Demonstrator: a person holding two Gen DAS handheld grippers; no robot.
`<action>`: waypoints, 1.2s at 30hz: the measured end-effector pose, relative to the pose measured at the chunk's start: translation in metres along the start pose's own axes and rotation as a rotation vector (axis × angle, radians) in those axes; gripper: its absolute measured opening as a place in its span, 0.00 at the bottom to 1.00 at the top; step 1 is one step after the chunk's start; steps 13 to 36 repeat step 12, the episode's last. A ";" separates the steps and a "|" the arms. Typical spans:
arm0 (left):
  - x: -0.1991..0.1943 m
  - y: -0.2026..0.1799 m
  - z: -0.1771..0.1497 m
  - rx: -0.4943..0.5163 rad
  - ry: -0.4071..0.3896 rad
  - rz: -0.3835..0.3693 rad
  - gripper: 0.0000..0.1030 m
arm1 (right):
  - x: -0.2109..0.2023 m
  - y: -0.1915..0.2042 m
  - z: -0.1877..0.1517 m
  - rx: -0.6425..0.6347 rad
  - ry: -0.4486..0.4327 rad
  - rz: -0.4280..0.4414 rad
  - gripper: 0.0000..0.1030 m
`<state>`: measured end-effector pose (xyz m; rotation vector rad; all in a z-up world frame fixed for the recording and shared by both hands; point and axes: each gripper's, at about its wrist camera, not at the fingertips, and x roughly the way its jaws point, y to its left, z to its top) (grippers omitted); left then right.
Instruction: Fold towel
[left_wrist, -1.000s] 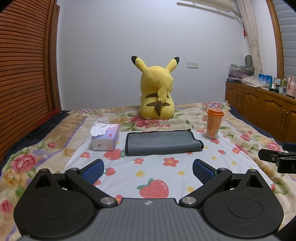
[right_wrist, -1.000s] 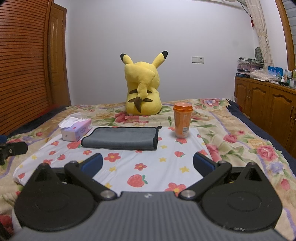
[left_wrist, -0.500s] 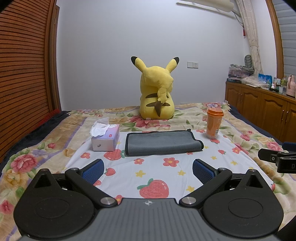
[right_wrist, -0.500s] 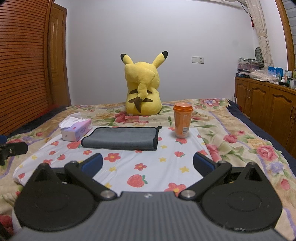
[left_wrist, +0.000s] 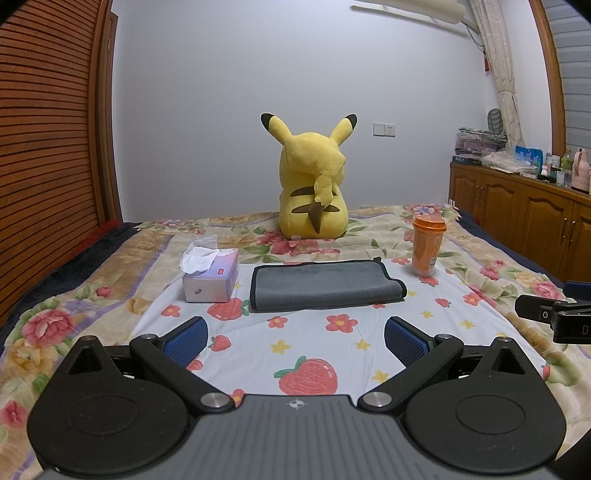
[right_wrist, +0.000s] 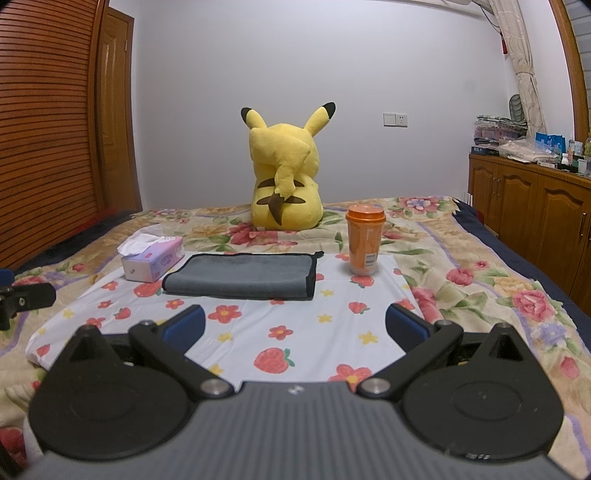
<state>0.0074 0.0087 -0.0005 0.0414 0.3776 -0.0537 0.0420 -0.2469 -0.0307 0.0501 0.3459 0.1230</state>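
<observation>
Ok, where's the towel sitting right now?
The grey towel lies flat on the strawberry-print sheet mid-bed in both wrist views, between the tissue box on its left and the orange cup on its right.

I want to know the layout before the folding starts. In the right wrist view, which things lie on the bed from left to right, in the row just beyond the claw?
Tissue box → grey towel → orange cup.
</observation>
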 end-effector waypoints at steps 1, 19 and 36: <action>0.000 0.000 0.000 0.000 -0.001 0.000 1.00 | 0.000 0.000 0.000 0.000 0.000 0.000 1.00; 0.001 -0.001 0.000 0.002 0.001 0.001 1.00 | 0.000 0.000 0.000 0.000 0.000 0.000 1.00; 0.001 -0.001 0.000 0.002 0.001 0.001 1.00 | 0.000 0.000 0.000 0.000 0.000 0.000 1.00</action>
